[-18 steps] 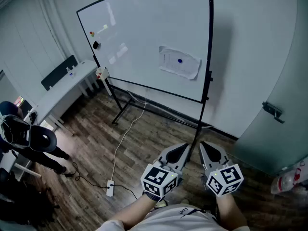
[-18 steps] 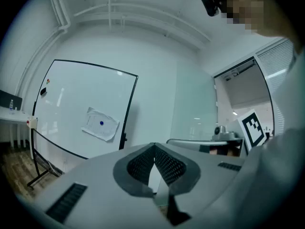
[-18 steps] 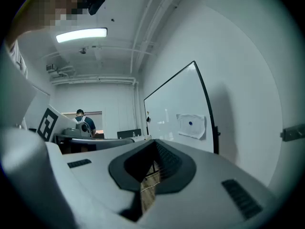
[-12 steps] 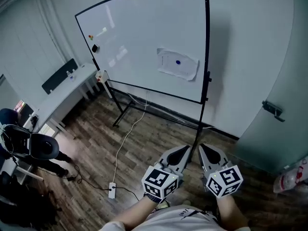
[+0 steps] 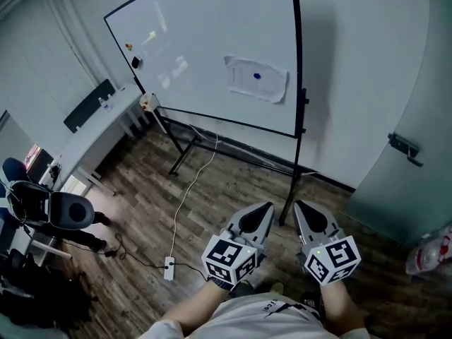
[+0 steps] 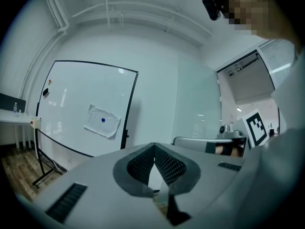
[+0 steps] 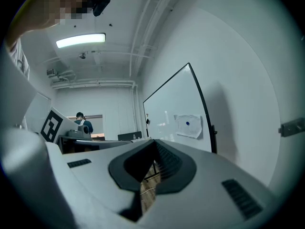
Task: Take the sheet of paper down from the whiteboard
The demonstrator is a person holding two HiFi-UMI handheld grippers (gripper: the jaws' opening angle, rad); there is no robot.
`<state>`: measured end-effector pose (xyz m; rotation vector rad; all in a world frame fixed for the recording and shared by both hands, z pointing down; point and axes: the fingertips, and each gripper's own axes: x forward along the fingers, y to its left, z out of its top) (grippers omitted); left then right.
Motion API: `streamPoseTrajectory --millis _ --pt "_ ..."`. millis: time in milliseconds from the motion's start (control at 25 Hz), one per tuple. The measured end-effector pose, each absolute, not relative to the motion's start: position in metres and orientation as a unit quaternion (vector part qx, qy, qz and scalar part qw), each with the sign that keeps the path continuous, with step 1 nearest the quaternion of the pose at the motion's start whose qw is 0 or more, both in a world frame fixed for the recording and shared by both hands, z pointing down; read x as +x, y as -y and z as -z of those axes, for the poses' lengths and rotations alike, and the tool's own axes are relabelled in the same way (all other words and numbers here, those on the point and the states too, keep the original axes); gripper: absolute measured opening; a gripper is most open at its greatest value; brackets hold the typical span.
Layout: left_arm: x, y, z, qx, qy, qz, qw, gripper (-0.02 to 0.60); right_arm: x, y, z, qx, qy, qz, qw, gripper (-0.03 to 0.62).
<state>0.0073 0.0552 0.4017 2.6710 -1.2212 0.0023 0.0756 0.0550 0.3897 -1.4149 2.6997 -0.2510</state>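
A white sheet of paper hangs on the whiteboard, pinned by a small blue magnet. It sits near the board's right edge. The sheet also shows in the left gripper view and the right gripper view. My left gripper and right gripper are side by side, low and close to my body, well short of the board. Both point level at the board. The left gripper has its jaws together with nothing between them, and so does the right gripper.
The board stands on a black wheeled frame on the wood floor. A cable and power strip lie on the floor to the left. A white desk and office chair stand at left. A frosted door with a handle is at right. A person stands far behind.
In the head view the board and paper have shifted slightly up and left. Both grippers hold the same place, jaws shut.
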Motion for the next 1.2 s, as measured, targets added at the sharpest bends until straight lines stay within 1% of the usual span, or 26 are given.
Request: streamPoseTrajectory --millis 440,640,920,1200 --pt "0.01 -0.008 -0.41 0.903 0.415 0.008 0.109 0.014 0.083 -0.018 -0.399 -0.464 -0.881 0.087 0.036 0.012" --pt "0.013 0.048 -0.412 0.91 0.4 0.016 0.107 0.014 0.086 0.034 -0.399 -0.485 -0.87 0.08 0.026 0.012" --pt "-0.001 0.147 -0.408 0.919 0.383 0.01 0.091 0.014 0.071 0.128 -0.393 -0.51 -0.857 0.072 0.016 0.012" --pt "-0.011 0.224 -0.416 0.926 0.365 0.007 0.095 0.014 0.063 0.199 -0.401 -0.539 -0.838 0.082 0.007 0.013"
